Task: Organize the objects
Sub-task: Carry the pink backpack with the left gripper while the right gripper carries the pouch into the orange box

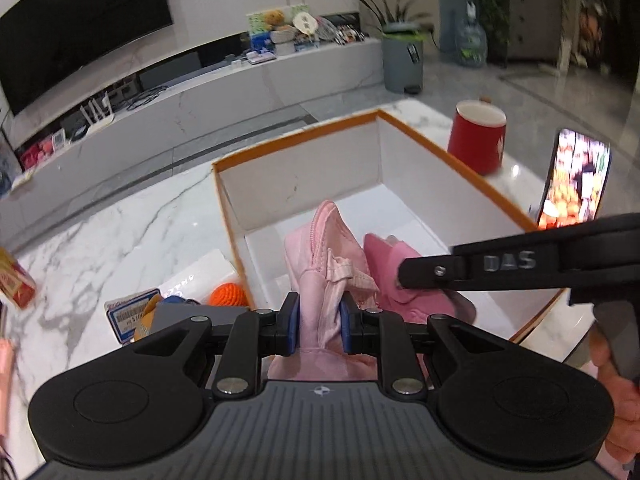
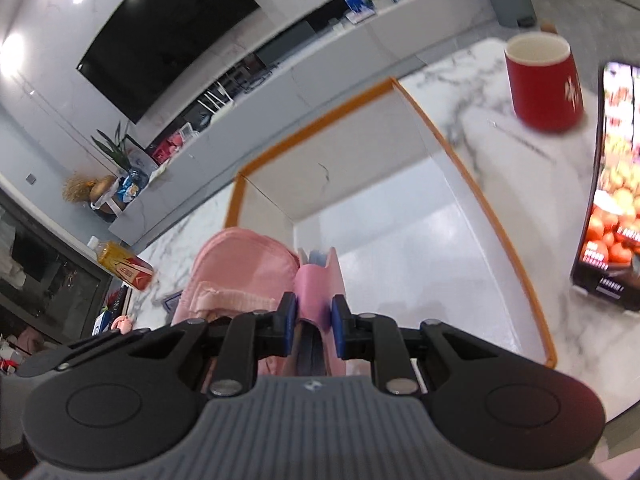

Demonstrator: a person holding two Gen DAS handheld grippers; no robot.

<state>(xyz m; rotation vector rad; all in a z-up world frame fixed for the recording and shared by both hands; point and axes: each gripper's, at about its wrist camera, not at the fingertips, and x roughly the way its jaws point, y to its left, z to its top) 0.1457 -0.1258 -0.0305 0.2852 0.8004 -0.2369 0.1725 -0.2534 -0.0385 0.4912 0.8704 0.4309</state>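
A white box with an orange rim [image 1: 296,128] stands open on the marble table. My left gripper [image 1: 319,322] is shut on a light pink zip pouch [image 1: 320,256] and holds it over the box's near part. My right gripper [image 2: 314,320] is shut on a darker pink case [image 2: 320,284] beside the pouch [image 2: 240,264], also over the box [image 2: 440,136]. In the left wrist view the right gripper's finger [image 1: 472,270] reaches in from the right onto the pink case [image 1: 404,280].
A red cup [image 1: 478,136] and a propped phone with a lit screen [image 1: 576,178] stand right of the box. An orange ball [image 1: 227,295], a card [image 1: 130,314] and a white block [image 1: 200,274] lie left of it. A red-yellow carton [image 2: 124,266] is at far left.
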